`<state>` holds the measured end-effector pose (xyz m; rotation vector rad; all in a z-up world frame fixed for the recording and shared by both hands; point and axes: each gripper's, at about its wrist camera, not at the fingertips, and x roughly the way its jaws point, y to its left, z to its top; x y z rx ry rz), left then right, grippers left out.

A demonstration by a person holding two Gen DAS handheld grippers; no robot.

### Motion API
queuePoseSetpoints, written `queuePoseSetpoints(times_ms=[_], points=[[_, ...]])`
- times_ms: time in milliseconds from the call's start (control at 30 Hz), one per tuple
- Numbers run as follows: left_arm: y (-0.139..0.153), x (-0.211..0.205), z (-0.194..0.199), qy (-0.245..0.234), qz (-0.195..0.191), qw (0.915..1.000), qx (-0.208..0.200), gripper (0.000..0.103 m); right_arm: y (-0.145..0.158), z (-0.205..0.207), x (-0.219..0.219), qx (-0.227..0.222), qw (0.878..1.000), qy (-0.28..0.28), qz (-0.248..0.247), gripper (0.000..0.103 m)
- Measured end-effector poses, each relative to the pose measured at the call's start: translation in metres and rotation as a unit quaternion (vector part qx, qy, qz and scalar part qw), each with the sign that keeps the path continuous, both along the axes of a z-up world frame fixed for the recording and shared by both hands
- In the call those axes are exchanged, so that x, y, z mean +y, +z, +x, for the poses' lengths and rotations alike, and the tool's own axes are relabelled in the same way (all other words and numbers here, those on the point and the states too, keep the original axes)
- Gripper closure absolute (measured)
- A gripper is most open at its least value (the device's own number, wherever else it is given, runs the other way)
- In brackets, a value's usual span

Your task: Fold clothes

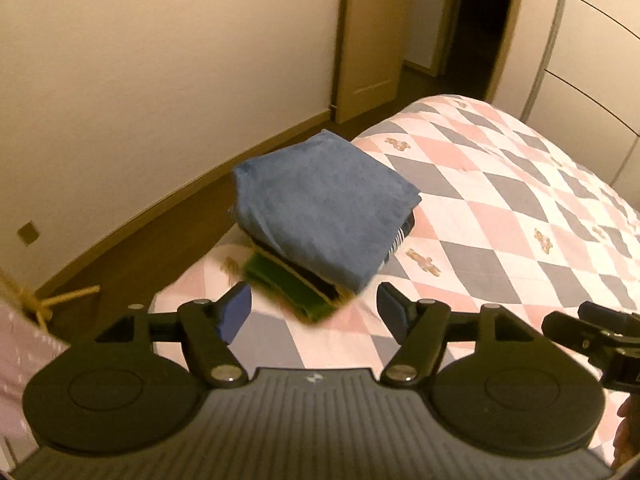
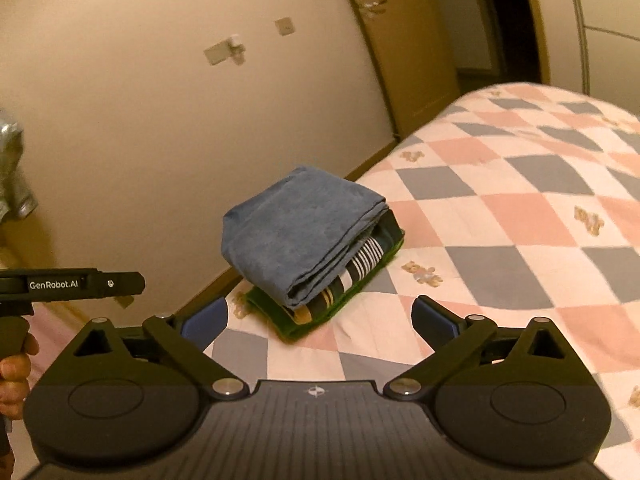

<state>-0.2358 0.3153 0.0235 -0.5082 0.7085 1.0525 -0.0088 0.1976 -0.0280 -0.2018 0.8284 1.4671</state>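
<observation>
While both claws, left (image 1: 314,312) and right (image 2: 320,320), gape empty, the blue garment (image 2: 300,232) hides most of the stack beneath.

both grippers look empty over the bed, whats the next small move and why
Probably draw both back and look for another garment: the left gripper and right gripper are open and empty, and the blue garment already lies folded on the stack.

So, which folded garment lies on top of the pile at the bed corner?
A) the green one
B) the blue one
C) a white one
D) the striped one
B: the blue garment covers the pile, while the striped garment and the green garment only show at the edges beneath it, on the checked quilt.
</observation>
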Motion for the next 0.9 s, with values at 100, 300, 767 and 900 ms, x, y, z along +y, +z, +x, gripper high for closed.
queuePoseSetpoints(times_ms=[100, 300, 767, 900], points=[[0.004, -0.033, 0.000, 0.031, 0.004, 0.9995, 0.002, 0.026, 0.006, 0.008, -0.018, -0.010, 1.000, 0.019, 0.006, 0.002], [0.014, -0.077, -0.004, 0.079, 0.005, 0.9967, 0.018, 0.021, 0.010, 0.015, -0.031, -0.005, 0.998, 0.062, -0.003, 0.002], [0.057, -0.118, 0.011, 0.094, 0.099, 0.9901, 0.036, 0.001, 0.050, 0.005, -0.041, -0.117, 0.991, 0.043, 0.043, 0.000], [0.060, -0.119, 0.016, 0.089, 0.082, 0.9926, 0.005, 0.001, 0.057, 0.011, -0.055, -0.116, 0.990, 0.033, 0.077, 0.000]])
